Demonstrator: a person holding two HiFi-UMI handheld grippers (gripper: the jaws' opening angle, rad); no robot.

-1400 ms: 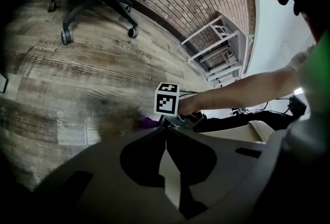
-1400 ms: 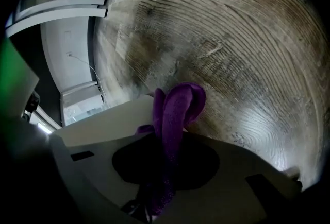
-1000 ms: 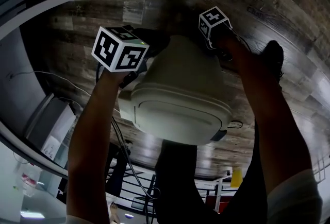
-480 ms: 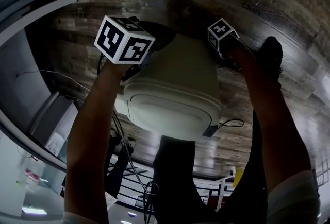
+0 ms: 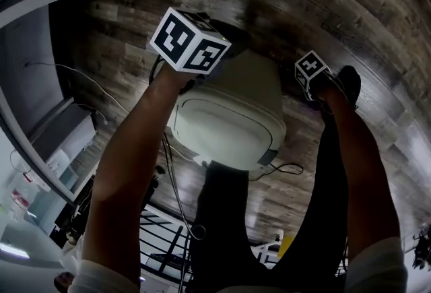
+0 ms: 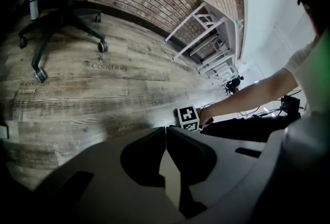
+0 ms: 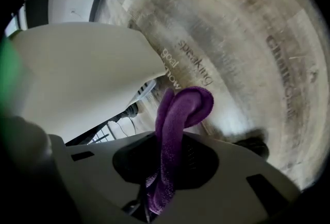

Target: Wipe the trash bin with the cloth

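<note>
White bin (image 5: 229,123) on wood floor (image 5: 323,9), left gripper (image 6: 165,133) by its left side, jaws pressed together with nothing between, right gripper (image 7: 168,143) beside its right side, jaws pinching purple cloth (image 7: 183,107), folded end near bin wall.

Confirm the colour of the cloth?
The cloth is purple; clearest in the right gripper view.

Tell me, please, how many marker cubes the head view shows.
2: one marker cube on the left gripper, overlapping the trash bin; another on the right gripper, beside it.
</note>
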